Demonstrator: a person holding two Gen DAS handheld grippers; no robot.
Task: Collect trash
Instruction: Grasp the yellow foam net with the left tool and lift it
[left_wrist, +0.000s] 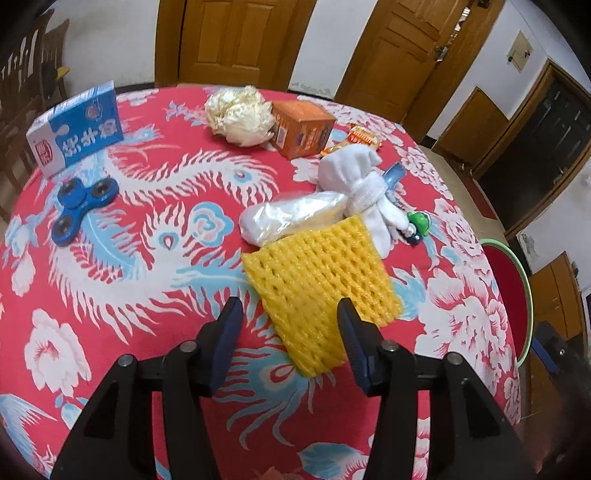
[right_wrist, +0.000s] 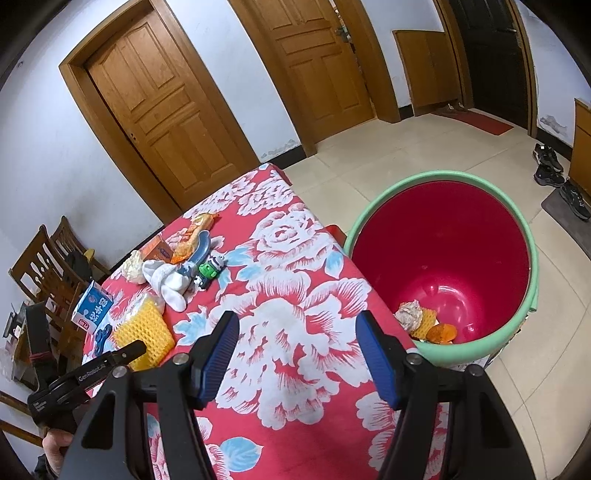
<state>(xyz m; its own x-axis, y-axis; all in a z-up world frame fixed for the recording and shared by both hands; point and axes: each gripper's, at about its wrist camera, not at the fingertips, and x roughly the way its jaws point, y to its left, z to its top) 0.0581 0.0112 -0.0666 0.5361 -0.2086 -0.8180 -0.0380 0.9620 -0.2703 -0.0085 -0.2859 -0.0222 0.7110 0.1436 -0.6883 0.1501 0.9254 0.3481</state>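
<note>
left wrist view: left gripper (left_wrist: 290, 314) gapes astride the yellow foam fruit net (left_wrist: 317, 273), unclamped; soft mesh may squash and slip, snagging the plastic bag (left_wrist: 291, 218).

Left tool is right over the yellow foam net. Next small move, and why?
Probably ease the left tool down and close it on the yellow foam net. The jaws stand open, the net's near end lies between them ungripped, and the bin already holds similar trash.

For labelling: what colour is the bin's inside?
Deep pink-red inside the bin, with a pale green rim; right wrist view shows it best.
</note>
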